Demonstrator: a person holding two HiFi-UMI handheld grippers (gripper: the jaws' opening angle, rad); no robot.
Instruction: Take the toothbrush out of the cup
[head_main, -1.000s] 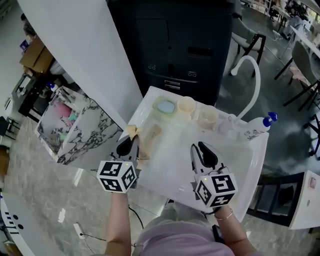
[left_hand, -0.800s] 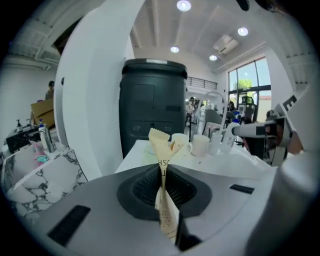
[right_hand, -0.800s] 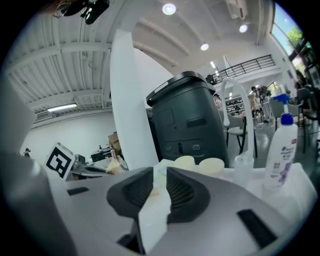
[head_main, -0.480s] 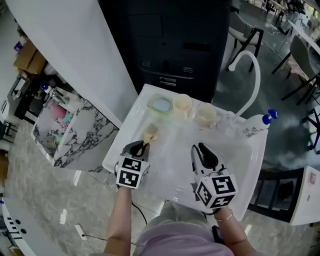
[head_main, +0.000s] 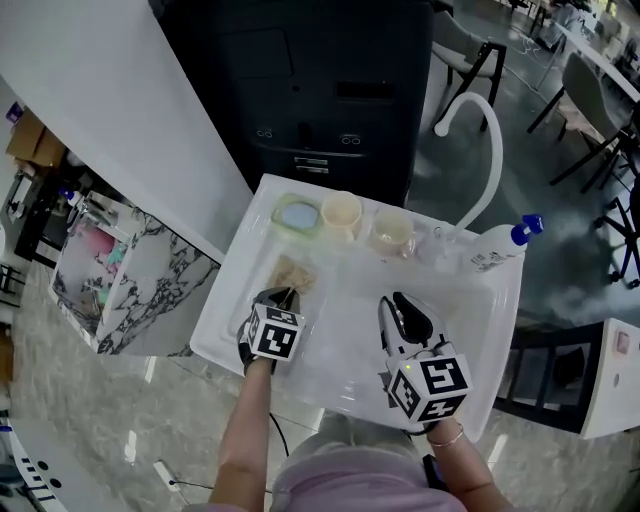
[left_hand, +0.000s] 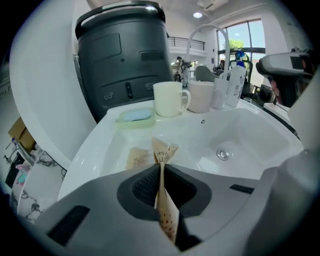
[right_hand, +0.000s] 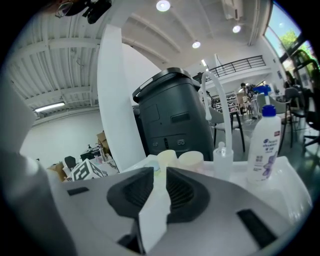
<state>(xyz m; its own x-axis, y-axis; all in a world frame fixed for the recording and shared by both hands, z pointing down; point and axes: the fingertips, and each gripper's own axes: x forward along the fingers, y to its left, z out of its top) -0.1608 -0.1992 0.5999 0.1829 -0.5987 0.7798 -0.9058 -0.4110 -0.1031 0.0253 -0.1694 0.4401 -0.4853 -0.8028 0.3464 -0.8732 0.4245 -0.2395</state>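
Observation:
My left gripper (head_main: 281, 298) (left_hand: 161, 174) is shut on a brown paper wrapper (left_hand: 164, 152) with print on it, low over the left ledge of the white sink (head_main: 466, 330). A second brown paper piece (head_main: 292, 272) (left_hand: 137, 157) lies on that ledge just beyond it. My right gripper (head_main: 404, 312) (right_hand: 159, 192) hangs over the basin, closed on a flat white piece (right_hand: 152, 215); whether that is the toothbrush I cannot tell. Two pale cups (head_main: 341, 212) (head_main: 391, 232) stand on the back ledge, and nothing sticks out of them in the left gripper view.
A green soap dish (head_main: 297, 215) sits left of the cups. A curved white tap (head_main: 482, 130) and a white pump bottle (head_main: 502, 250) stand at the back right. The drain (left_hand: 223, 154) lies in the basin. A dark bin (head_main: 320, 90) rises behind the sink.
My left gripper has dropped and moved forward over the sink's left ledge, still carrying the brown wrapper. The right gripper has barely shifted.

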